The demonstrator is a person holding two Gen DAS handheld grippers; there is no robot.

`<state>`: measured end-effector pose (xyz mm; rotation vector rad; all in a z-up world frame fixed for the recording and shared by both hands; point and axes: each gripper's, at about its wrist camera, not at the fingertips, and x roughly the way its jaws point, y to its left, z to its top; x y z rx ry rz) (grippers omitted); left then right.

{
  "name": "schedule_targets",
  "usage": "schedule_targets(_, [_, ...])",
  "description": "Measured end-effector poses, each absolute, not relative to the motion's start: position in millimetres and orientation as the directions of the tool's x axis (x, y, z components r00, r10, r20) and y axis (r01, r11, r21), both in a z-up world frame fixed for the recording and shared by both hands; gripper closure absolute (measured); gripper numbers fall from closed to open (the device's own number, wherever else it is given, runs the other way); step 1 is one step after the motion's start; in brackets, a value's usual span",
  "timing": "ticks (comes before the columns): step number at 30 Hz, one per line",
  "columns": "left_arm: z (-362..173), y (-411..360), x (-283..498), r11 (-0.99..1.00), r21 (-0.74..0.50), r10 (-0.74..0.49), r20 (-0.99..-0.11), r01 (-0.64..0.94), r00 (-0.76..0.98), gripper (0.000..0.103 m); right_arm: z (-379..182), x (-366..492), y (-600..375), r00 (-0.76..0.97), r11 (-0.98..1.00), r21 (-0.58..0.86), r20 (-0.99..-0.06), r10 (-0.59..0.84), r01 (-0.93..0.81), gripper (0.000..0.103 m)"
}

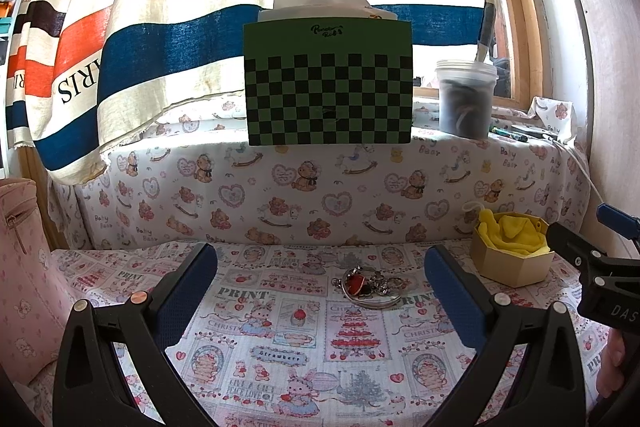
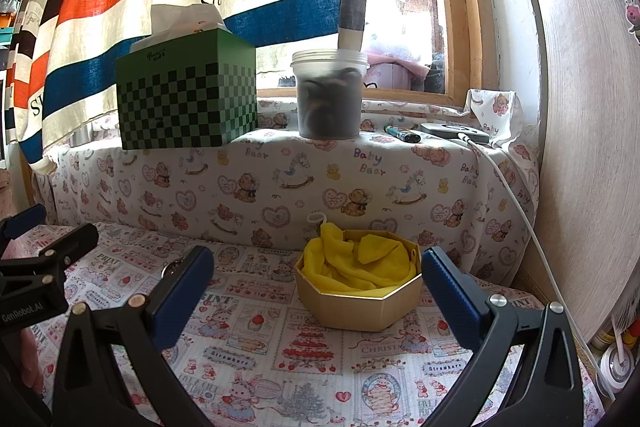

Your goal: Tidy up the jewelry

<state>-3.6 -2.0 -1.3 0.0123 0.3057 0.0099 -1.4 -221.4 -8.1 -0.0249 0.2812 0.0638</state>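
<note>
A small pile of jewelry (image 1: pixel 370 286), with a red piece, silver rings and a bangle, lies on the printed cloth straight ahead of my left gripper (image 1: pixel 320 291). That gripper is open and empty, a short way back from the pile. A tan octagonal box (image 2: pixel 360 307) lined with yellow cloth stands ahead of my right gripper (image 2: pixel 318 291), which is open and empty. The box also shows in the left wrist view (image 1: pixel 510 255), right of the pile. Part of the pile (image 2: pixel 172 267) peeks out behind my right gripper's left finger.
A green checkered tissue box (image 1: pixel 330 83) and a lidded plastic jar (image 1: pixel 466 99) stand on the raised ledge behind. A white cable (image 2: pixel 520 203) runs down the right side beside a wooden panel (image 2: pixel 592 107). A pink bag (image 1: pixel 20 267) sits at the left.
</note>
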Motion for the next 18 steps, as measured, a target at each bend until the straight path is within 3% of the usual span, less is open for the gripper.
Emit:
schedule_targets(11, [-1.9, -0.3, -1.2, 0.999, 0.017, -0.021, -0.3, 0.027, 0.954, 0.0, -7.5, -1.0, -220.8, 0.959, 0.999, -0.023, -0.281, 0.031, -0.039, 0.0])
schedule_targets(18, [3.6, -9.1, -10.4, 0.994, 0.105, 0.014, -0.223, 0.009, 0.975, 0.001, -7.3, -1.8, -224.6, 0.963, 1.0, -0.004, -0.27, 0.012, -0.013, 0.0])
